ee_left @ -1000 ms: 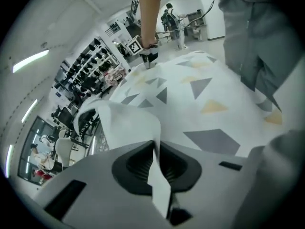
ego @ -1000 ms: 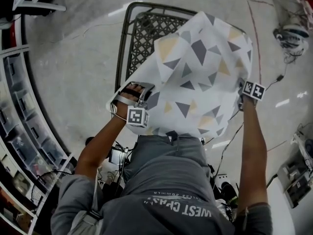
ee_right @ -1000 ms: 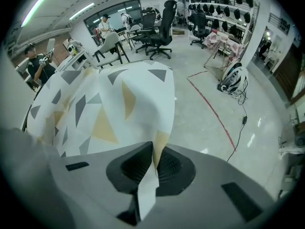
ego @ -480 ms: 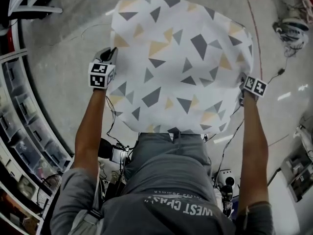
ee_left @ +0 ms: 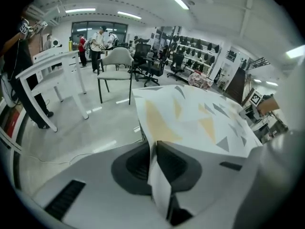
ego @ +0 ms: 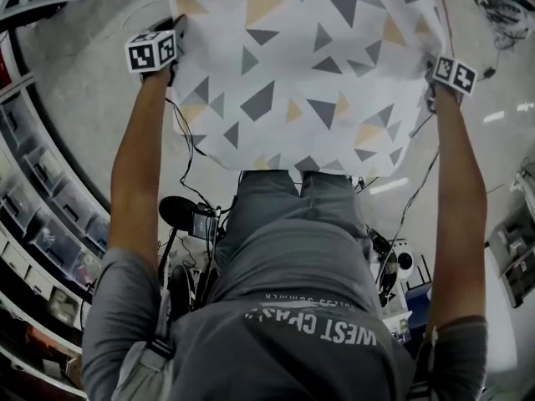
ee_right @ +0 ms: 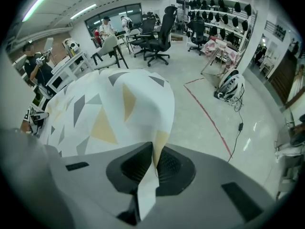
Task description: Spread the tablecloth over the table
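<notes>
Roughly halfway, I'd say. Cloth is fully opened out as one wide sheet w/ no folds left in it, filling the 12 o'clock part of the head view. Its near hem hangs toward 6 o'clock, just ahead of the person's legs. L claw has one side edge at abt 10 o'clock and R claw the opposite edge at abt 2 o'clock. Arms are stretched fwd & well apart, so the sheet is pulled fairly flat btwn them.

Grip check: L claw's own view shows its jaws nipped on a strip of cloth running down btwn the pads. Those jaws have just eased open a touch, but the cloth is in the pinch & looks held. R claw's jaws are pressed tight on its cloth edge in the same way.

Table isn't visible now, either under the sheet or out of frame; can't tell which. So can't tell whether the cloth rests on the top. In R claw's view it domes up a bit, w/ bare floor beyond.

Left to do, prob: bring the sheet down onto the top, centre it so overhang is even, let go both sides, smooth wrinkles.
</notes>
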